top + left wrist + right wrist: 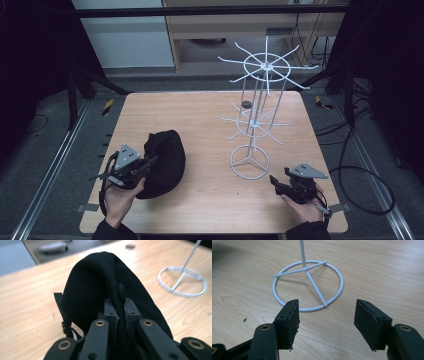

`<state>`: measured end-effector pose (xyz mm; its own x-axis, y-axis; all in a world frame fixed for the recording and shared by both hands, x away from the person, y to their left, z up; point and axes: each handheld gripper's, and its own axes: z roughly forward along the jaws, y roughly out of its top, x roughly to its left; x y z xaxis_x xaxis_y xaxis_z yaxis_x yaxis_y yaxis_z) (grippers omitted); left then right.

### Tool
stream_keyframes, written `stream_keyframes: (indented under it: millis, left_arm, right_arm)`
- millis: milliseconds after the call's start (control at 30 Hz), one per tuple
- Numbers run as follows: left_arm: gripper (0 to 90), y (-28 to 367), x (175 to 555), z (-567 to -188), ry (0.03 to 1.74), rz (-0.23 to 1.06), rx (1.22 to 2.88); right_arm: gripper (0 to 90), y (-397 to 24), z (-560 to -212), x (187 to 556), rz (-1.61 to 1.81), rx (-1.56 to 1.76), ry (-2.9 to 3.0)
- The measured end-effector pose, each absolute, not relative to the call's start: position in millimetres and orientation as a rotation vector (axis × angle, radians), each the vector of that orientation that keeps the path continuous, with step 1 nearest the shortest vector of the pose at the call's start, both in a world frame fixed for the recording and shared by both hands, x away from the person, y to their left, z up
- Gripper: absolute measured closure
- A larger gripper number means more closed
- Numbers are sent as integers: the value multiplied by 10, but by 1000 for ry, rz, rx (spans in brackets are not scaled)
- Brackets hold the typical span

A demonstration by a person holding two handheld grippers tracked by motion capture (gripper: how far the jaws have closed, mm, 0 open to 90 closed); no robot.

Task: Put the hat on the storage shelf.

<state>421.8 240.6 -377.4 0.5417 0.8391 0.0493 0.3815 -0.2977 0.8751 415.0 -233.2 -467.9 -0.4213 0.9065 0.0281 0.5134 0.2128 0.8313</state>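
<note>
Your left hand (119,196) comes in from the bottom left of the high view and holds the left gripper (148,164) low over the table (200,107), pointing to the right and a little away from you. Its 2 jaws are pinched tight on a fold of the black cap (162,162), close to the small button on top of the cap. In the left gripper view the cap (100,282) bunches up between the jaws, and its strap hangs near the wood.

Your right hand (306,207) sits at the bottom right, with the right gripper (274,181) pointing left at the round foot of the white wire rack (250,161). Its jaws stand wide apart with nothing between them, just short of the ring (308,286).

No words or labels can be read anywhere.
</note>
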Motion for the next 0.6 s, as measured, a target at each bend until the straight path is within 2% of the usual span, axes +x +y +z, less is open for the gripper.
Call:
stream_keyframes:
  millis: [300, 600]
  left_arm:
    - [835, 2419, 3999, -3433, 861, 629, 1754]
    - [835, 2398, 3878, -3182, 757, 612, 1706]
  right_arm:
    - [363, -2342, -4685, 4154, 1101, 1300, 2012]
    - [362, -2345, -4684, 4153, 1098, 1299, 2003]
